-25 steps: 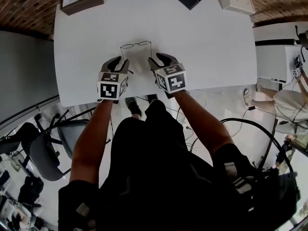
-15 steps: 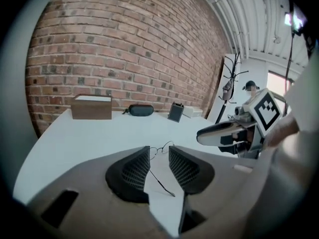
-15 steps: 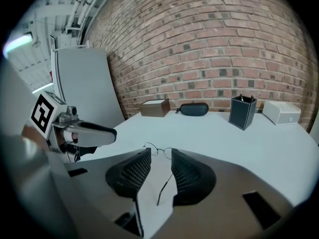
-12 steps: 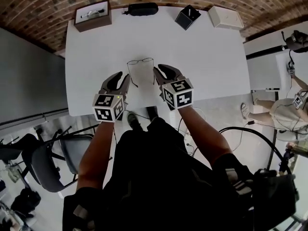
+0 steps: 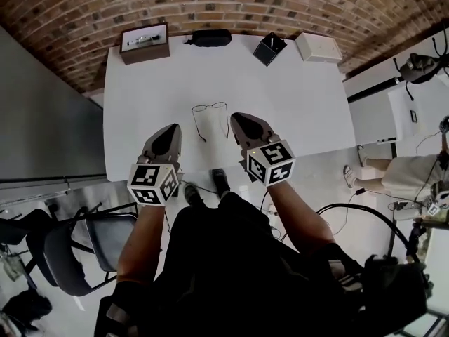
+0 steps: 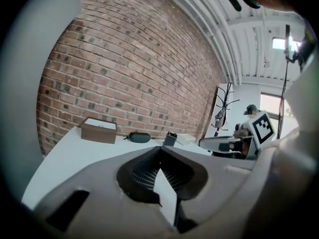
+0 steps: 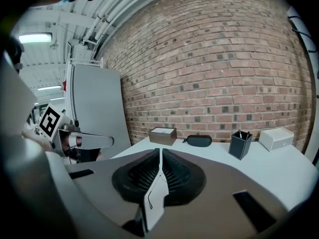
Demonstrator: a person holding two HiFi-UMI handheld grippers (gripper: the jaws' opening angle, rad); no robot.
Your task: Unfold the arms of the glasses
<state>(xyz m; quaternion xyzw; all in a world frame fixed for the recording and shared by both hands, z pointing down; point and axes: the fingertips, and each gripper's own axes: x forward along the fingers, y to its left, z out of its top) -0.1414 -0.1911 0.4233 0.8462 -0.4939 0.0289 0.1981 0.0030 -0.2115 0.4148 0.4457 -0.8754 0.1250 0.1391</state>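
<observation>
The tabletop [image 5: 295,97] carries one pair of glasses [image 5: 210,118], one brown box [image 5: 144,43], one black case [image 5: 210,38], one black pen holder [image 5: 269,48] and one white box [image 5: 318,47]. There are two grippers: the left gripper [image 5: 170,130] and the right gripper [image 5: 238,119].

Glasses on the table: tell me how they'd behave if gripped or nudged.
The glasses have a thin wire frame, so they are probably very light and would slide readily on the smooth white table. Their slim arms lie opened out, so one likely swings or flexes if grabbed alone. A hard squeeze might bend the frame.
</observation>
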